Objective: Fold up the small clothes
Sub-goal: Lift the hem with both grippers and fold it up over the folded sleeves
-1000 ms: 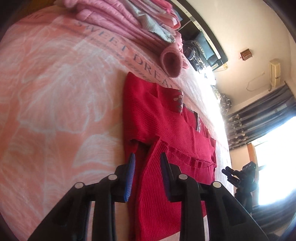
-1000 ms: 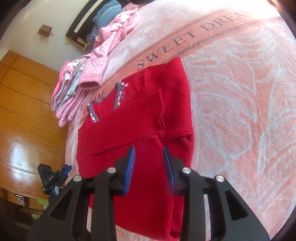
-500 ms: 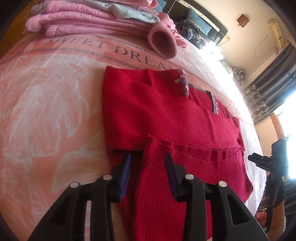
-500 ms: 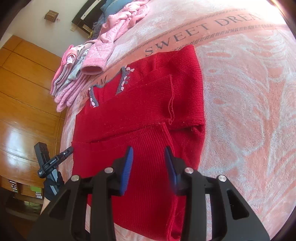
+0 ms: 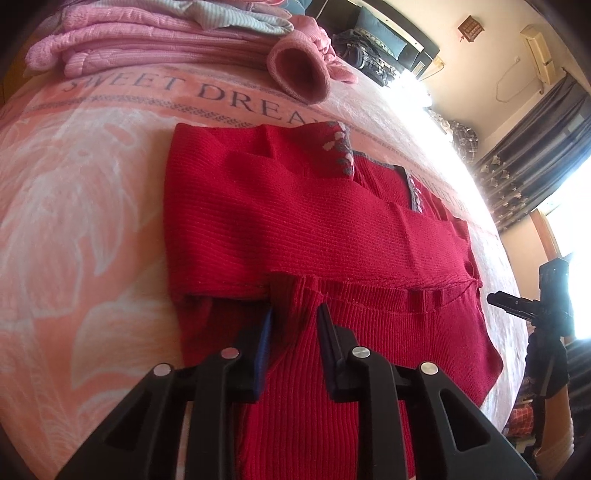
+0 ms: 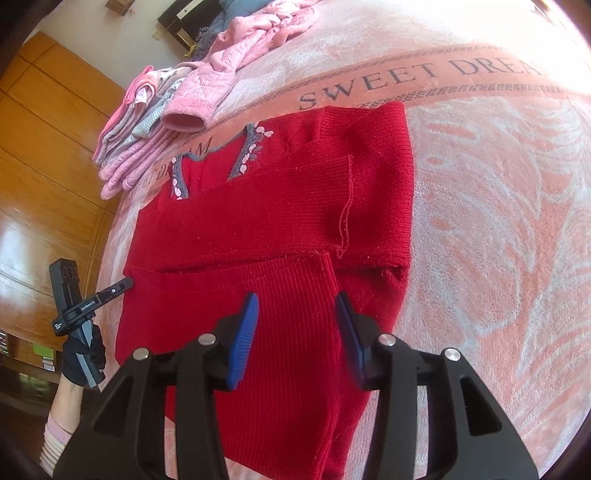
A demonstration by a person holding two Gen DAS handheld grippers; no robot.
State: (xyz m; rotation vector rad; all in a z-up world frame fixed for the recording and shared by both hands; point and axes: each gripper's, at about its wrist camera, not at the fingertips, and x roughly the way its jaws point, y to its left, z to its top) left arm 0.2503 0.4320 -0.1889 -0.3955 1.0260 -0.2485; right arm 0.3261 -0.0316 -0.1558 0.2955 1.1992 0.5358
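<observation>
A red knit sweater point(image 5: 314, 229) with a grey, pink-flowered collar point(image 6: 251, 147) lies flat on the pink "SWEET DREAM" blanket point(image 5: 74, 206). Its sleeves are folded across the chest, and its ribbed lower part point(image 6: 288, 332) points toward me. My left gripper point(image 5: 294, 321) is open low over the near left part, with a puckered ridge of red knit between its blue pads. My right gripper point(image 6: 295, 306) stands open wider above the ribbed part near the right side. In each wrist view the other gripper shows at the sweater's far edge: left gripper point(image 6: 92, 302), right gripper point(image 5: 524, 306).
A stack of folded pink and grey clothes point(image 5: 155, 40) lies behind the sweater, and a pink sleeve cuff point(image 5: 299, 70) lies near the collar. A loose pink garment point(image 6: 258, 33) lies farther back. Wooden panelling point(image 6: 44, 147) is on one side, curtains point(image 5: 535, 155) on the other.
Both grippers have come lower and closer to the sweater's near part. The left jaws have narrowed a little around a ridge of knit. The right jaws have spread wider.
</observation>
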